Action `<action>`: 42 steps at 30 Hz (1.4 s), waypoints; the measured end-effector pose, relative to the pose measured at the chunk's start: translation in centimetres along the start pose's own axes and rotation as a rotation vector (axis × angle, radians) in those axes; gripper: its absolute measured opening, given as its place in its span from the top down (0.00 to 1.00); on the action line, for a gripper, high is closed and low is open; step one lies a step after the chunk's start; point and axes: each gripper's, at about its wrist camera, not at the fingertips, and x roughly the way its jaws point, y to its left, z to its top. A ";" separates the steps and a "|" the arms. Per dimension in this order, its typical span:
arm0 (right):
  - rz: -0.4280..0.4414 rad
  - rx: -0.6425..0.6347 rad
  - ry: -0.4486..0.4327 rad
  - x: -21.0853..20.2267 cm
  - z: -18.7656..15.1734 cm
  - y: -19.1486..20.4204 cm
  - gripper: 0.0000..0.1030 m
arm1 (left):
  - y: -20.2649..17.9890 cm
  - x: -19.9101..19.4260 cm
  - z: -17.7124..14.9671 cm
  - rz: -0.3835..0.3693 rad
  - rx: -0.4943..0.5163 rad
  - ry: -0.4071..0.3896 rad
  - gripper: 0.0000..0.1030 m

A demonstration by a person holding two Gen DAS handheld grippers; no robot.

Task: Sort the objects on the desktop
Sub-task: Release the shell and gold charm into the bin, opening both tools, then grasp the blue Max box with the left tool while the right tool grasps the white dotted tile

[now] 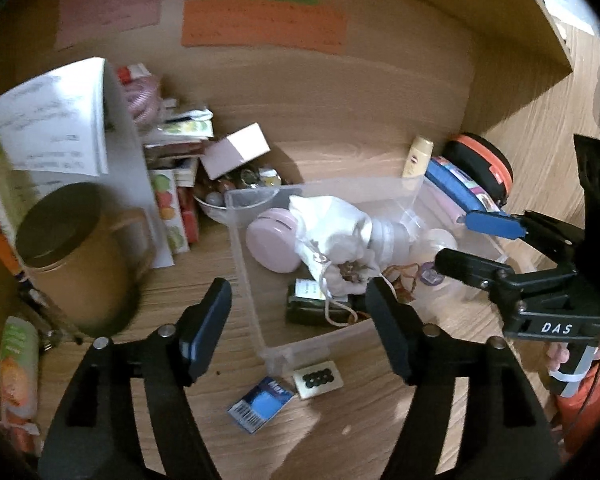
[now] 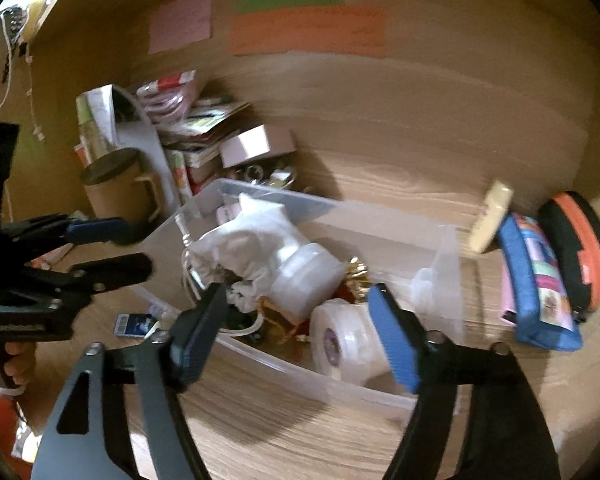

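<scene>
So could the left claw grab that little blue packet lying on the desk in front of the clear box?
Probably yes. The left claw is open and empty, and the blue packet lies flat on bare desk just outside the clear box, with nothing on top. Only a small card sits beside it.

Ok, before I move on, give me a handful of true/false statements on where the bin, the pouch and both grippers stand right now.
1. The clear plastic bin holds a white drawstring pouch. True.
2. The left gripper is shut on the pouch. False: its jaws stand wide apart with nothing between them.
3. The right gripper is open and empty. True.
4. The small blue packet lies inside the bin. False: it lies on the desk outside the bin's near wall.
5. The blue pencil case sits outside the bin, beside the orange-and-black round case. True.
6. The brown mug lies tipped over. False: it stands upright with a dark lid on.
</scene>
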 end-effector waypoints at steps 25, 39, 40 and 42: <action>0.053 0.085 0.105 0.0 -5.2 5.5 0.21 | 3.8 1.6 -6.7 -0.014 0.074 0.214 0.24; 0.071 0.080 0.218 4.4 -6.0 8.8 0.34 | 4.1 3.0 -7.1 -0.100 0.097 0.258 0.47; 0.072 0.072 0.226 4.7 -5.9 9.1 0.35 | 4.1 3.1 -7.1 -0.094 0.104 0.257 0.48; 0.070 0.070 0.234 5.1 -5.9 9.6 0.38 | 3.9 3.2 -7.1 -0.074 0.129 0.250 0.55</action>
